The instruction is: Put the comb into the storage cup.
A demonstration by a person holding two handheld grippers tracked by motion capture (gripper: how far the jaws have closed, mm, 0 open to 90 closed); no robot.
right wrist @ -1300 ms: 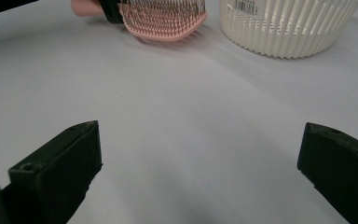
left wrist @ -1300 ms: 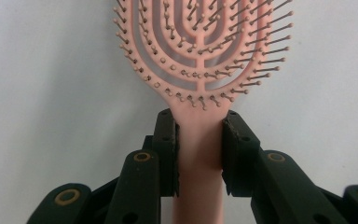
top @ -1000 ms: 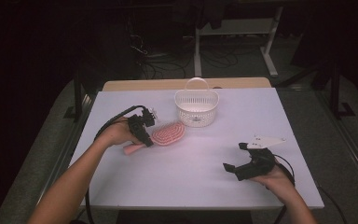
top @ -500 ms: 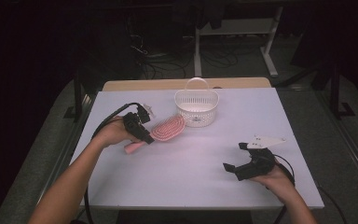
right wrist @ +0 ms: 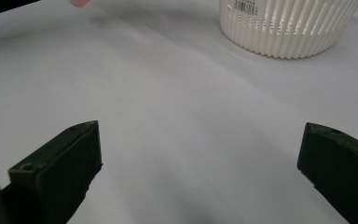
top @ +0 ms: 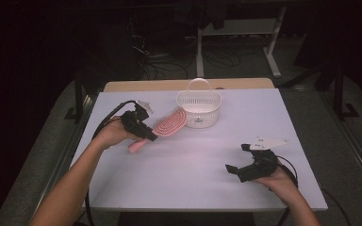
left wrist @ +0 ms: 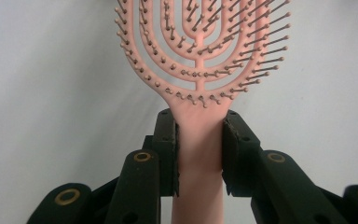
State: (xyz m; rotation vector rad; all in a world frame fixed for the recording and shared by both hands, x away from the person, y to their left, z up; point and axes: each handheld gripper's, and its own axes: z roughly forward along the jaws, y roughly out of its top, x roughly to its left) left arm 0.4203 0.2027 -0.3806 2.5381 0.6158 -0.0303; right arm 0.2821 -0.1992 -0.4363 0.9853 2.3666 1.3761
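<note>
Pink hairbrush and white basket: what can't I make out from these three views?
- Hairbrush: in the left gripper view the tip of its head is cut off by the top edge, the handle end by the bottom edge.
- Handle middle: covered by the left gripper in the high view.
- Basket: its floor is too small to read in the high view; in the right gripper view the top edge cuts off its rim.
</note>
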